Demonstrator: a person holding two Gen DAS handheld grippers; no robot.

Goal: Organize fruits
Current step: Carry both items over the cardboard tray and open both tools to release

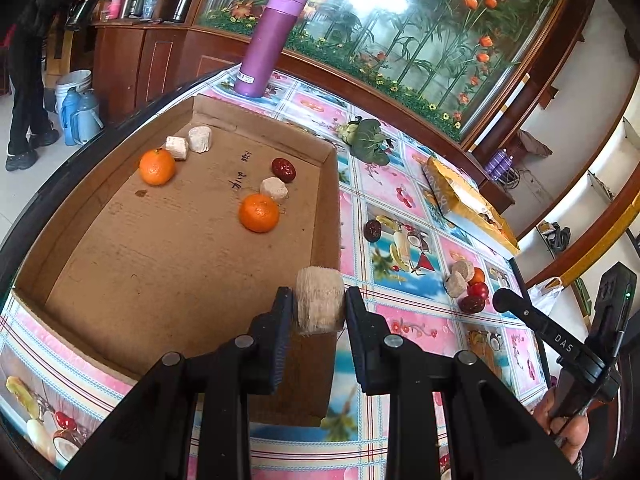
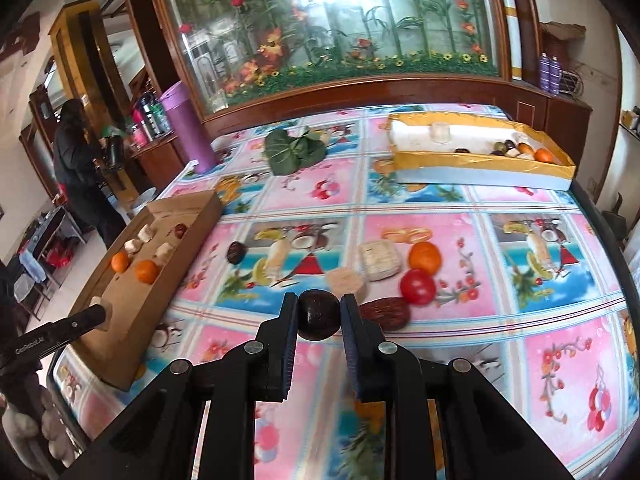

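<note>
Fruits: we see a pale fibrous cylinder (image 1: 320, 300) clamped in the left gripper (image 1: 319, 312) and a dark round fruit (image 2: 319, 314) clamped in the right gripper (image 2: 319, 312); loose pieces lie on the patterned tablecloth (image 2: 460, 236).
Left tool: its jaws press both sides of the cylinder, which stands upright between them, at the near right rim of the cardboard tray (image 1: 328, 216).
Right tool: its jaws pinch the dark fruit from either side; we judge it barely lifted, if at all, from the cloth.
Deciding relation: the tray floor lies ahead and to the left of the left gripper, so we judge a short move inward over the rim would let the cylinder drop. From the right wrist view the tray lies well to the left, so the left hand is much nearer.
Tray contents: two oranges (image 1: 259, 213), a red date (image 1: 283, 169) and three pale chunks (image 1: 199, 139) rest at the far end; the near floor is bare.
Loose group: a tomato (image 2: 417, 286), an orange (image 2: 425, 257), a brown date (image 2: 386, 313) and pale blocks (image 2: 379, 260) sit just beyond the right gripper.
Obstacles: the tray wall stands between the cylinder and the floor; a lone dark fruit (image 2: 235, 252) lies on the right hand's way to the tray.
Surroundings: a purple flask (image 1: 272, 44), leafy greens (image 2: 294, 150) and a gold-edged box (image 2: 480, 160) stand farther off.
</note>
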